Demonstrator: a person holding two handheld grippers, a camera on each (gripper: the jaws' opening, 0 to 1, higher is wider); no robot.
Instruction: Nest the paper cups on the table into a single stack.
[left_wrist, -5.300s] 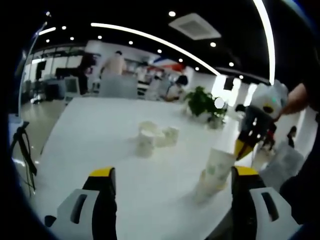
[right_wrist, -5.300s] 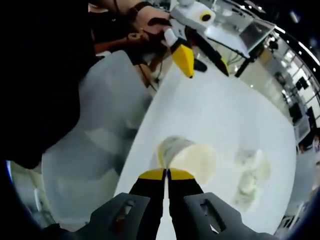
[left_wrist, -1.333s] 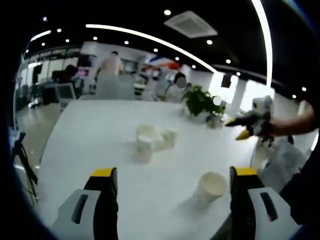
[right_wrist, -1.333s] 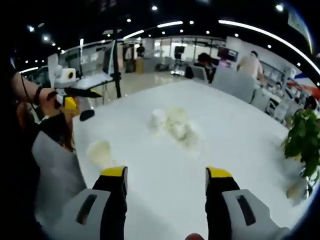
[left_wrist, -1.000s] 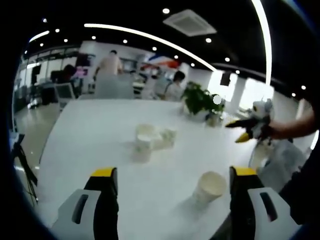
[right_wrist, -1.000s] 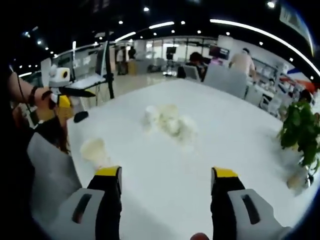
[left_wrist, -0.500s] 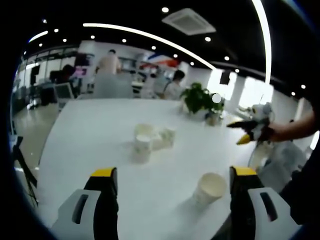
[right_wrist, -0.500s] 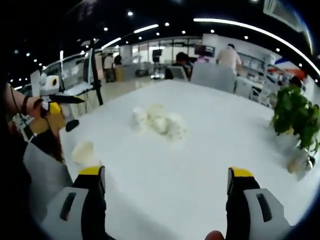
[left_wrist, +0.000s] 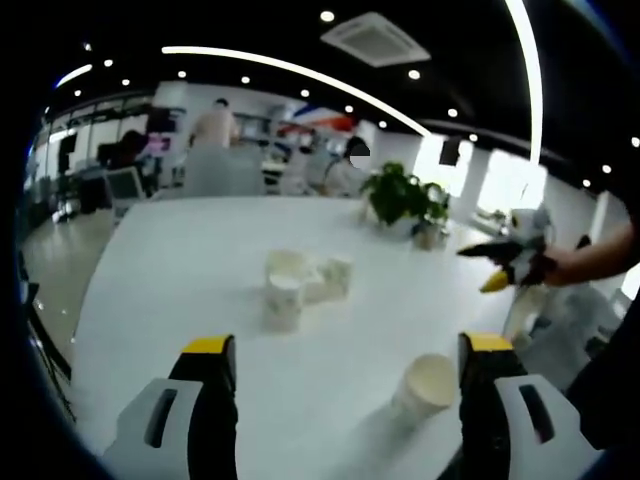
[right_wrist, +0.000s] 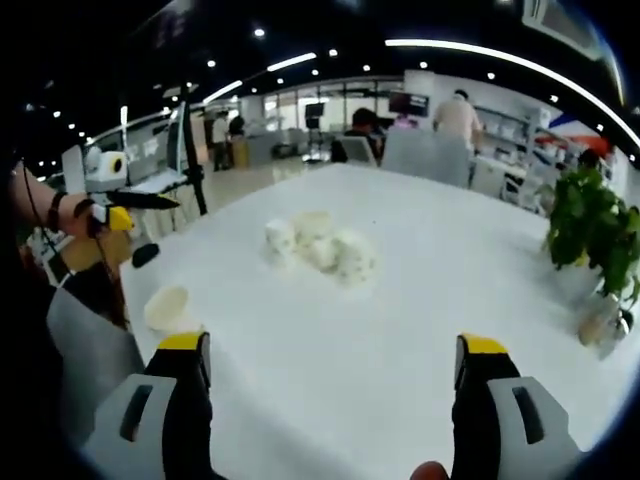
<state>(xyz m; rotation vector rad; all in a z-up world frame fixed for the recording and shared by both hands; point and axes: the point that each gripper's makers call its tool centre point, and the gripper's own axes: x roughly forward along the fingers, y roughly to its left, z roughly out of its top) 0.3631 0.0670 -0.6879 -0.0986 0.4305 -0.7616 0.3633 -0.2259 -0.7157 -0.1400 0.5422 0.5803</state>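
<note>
White bench (left_wrist: 180, 300), left tongs (left_wrist: 340, 350) spread and empty, right tongs (right_wrist: 335, 350) spread and empty, lone cup (left_wrist: 428, 383) near bench edge, cup cluster (right_wrist: 318, 246) mid-bench, plant (right_wrist: 592, 232) beyond.

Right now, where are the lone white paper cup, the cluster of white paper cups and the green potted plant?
lone white paper cup (left_wrist: 428, 385): left gripper view, rim.
cluster of white paper cups (right_wrist: 318, 244): right gripper view, middle cup.
green potted plant (left_wrist: 402, 197): left gripper view, leaves.

An open office with a dark ceiling (left_wrist: 250, 30) hung with long light strips (left_wrist: 300, 72) and spotlights. The white worktop (left_wrist: 190, 260) stretches wide; a potted plant (left_wrist: 400, 198) stands at its far edge. People sit at desks (right_wrist: 400, 130) beyond.
</note>
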